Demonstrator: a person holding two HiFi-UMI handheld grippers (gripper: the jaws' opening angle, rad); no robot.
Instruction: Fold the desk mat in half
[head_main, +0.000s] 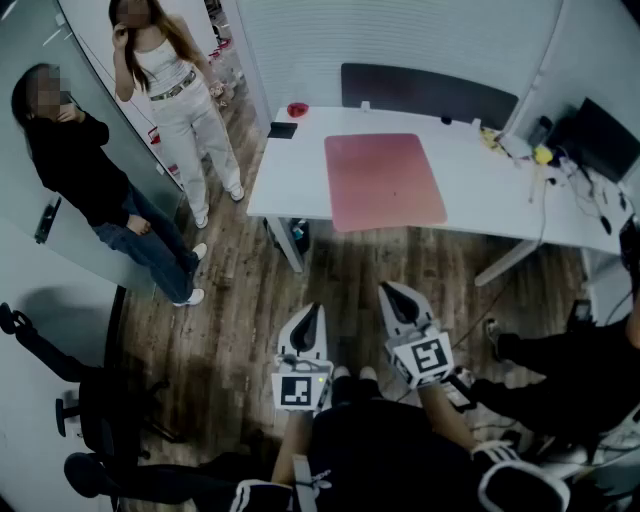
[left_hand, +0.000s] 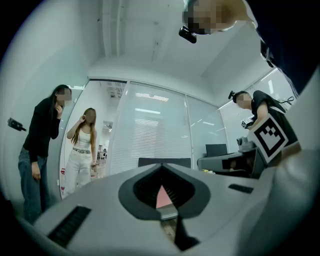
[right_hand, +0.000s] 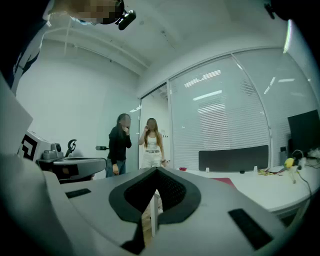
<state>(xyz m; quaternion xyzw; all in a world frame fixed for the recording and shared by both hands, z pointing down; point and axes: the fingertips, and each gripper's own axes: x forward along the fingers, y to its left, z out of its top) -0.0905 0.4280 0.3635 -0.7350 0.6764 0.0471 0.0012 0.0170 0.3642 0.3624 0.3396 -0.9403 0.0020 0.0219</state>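
Observation:
A pink desk mat (head_main: 385, 180) lies flat and unfolded on the white desk (head_main: 290, 170), near its front edge. Both grippers are held low over the wooden floor, close to my body and well short of the desk. My left gripper (head_main: 310, 315) points level toward the desk with its jaws together and nothing between them. My right gripper (head_main: 393, 295) is beside it, also shut and empty. In the left gripper view a sliver of the mat (left_hand: 163, 197) shows past the closed jaws. In the right gripper view the mat (right_hand: 223, 181) lies on the desk to the right.
Two people (head_main: 170, 90) (head_main: 90, 175) stand at the left by a glass wall. Another person (head_main: 570, 370) sits at the right. A black chair (head_main: 100, 400) is at the lower left. The desk holds a black item (head_main: 282, 130), a red object (head_main: 297, 108), a monitor (head_main: 603, 135) and cables.

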